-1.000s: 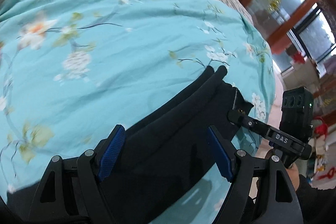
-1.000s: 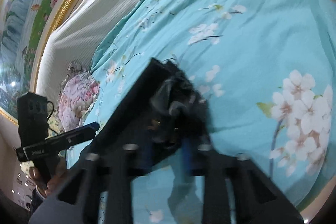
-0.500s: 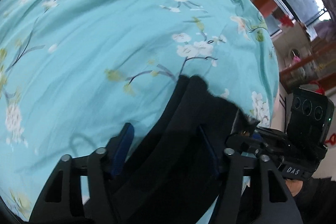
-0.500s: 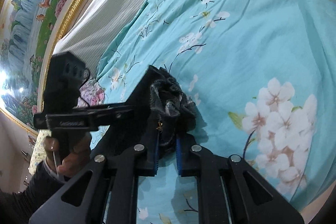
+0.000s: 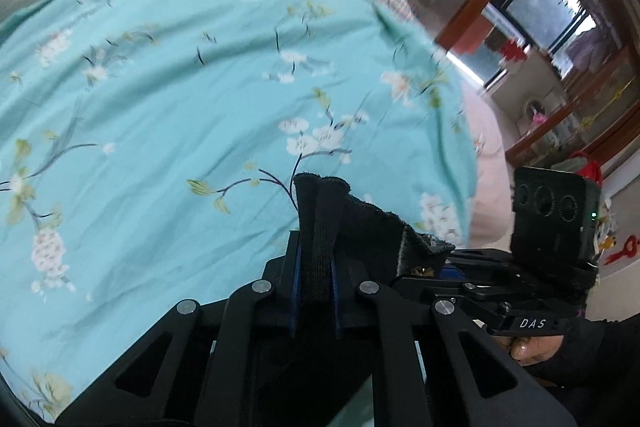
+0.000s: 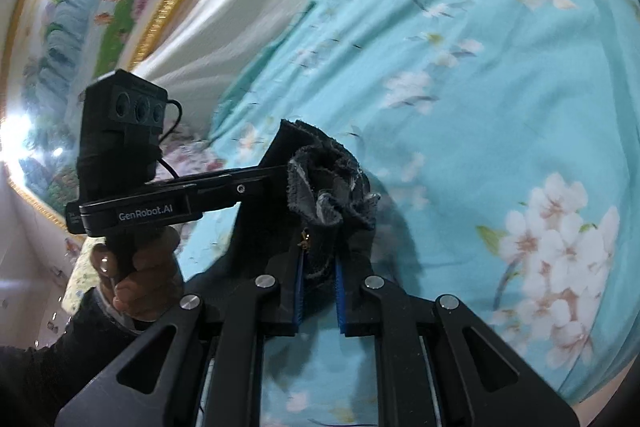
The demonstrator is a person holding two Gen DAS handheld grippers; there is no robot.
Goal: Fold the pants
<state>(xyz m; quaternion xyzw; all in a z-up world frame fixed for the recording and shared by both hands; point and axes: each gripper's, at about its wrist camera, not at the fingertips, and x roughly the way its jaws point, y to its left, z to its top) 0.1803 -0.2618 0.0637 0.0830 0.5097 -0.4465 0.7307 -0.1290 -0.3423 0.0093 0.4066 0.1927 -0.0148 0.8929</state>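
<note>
Left gripper (image 5: 314, 291) clamped on black pants (image 5: 356, 227) edge; right gripper (image 6: 319, 291) pinches bunched waistband with zipper (image 6: 306, 239). Pants held up between both, over teal floral bedspread (image 5: 160, 107).

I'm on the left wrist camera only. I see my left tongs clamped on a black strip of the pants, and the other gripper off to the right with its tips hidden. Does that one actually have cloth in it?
Observer: Yes. In the right wrist view the right tongs are shut on a bunched end of the pants, with pale grey lining showing at the crumpled edge.
Operator: Any hardware near the pads that might get pinched?
Observer: A small gold zipper pull hangs just above the pad on the image-left side. It looks outside the pinch, though only just.
</note>
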